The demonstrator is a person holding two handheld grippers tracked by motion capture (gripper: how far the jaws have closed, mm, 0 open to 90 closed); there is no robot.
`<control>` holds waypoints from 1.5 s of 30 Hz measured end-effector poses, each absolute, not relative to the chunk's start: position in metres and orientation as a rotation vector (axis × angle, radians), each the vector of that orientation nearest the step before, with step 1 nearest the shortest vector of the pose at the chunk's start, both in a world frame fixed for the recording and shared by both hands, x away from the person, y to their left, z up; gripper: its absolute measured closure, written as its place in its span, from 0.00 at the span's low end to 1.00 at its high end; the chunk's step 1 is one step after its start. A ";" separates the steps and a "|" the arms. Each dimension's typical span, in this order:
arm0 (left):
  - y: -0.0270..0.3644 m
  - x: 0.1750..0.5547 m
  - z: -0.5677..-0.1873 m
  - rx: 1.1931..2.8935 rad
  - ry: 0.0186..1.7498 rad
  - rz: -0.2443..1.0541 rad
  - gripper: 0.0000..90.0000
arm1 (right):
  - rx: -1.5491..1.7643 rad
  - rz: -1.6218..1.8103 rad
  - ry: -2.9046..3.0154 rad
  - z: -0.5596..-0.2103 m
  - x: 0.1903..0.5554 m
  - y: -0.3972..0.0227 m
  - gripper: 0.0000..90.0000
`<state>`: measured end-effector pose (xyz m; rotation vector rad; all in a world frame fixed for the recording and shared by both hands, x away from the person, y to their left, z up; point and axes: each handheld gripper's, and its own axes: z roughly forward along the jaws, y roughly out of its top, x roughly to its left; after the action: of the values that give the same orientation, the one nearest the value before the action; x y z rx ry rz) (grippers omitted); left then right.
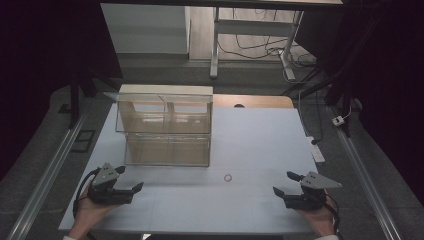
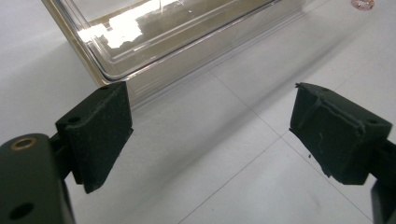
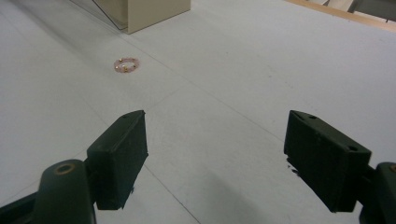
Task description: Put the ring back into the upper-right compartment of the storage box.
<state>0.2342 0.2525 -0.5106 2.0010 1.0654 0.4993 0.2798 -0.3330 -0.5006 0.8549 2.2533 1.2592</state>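
Bracelet (image 1: 228, 177): small pink bead ring with gold beads, flat on the white bench (image 1: 260, 145), just off the front right corner of the clear box; between the two claws, well apart from both.
Clear box (image 1: 167, 132): transparent two-tier case, rear left of bench, lid raised.
Left claw (image 1: 131, 179): released, jaws wide, nothing between them; near the box's front left corner.
Right claw (image 1: 286, 183): released, jaws wide, bare bench between them; pointed toward the bracelet.

R gripper (image 3: 215, 154) jaws wide, empty | bracelet(?) (image 3: 126, 65) ahead-left on table (image 3: 261, 74)
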 end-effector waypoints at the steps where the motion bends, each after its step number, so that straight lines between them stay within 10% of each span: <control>1: 0.252 0.234 -0.511 2.005 1.061 0.496 0.14 | 0.855 1.259 2.253 -0.501 0.280 -0.333 0.24; 45: 0.247 0.232 -0.517 2.025 1.076 0.493 0.14 | 0.820 1.303 2.323 -0.475 0.296 -0.285 0.30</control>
<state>0.2315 0.2473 -0.5167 2.0251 1.0755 0.4926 0.2959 -0.2851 -0.4747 0.8197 2.3231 1.3028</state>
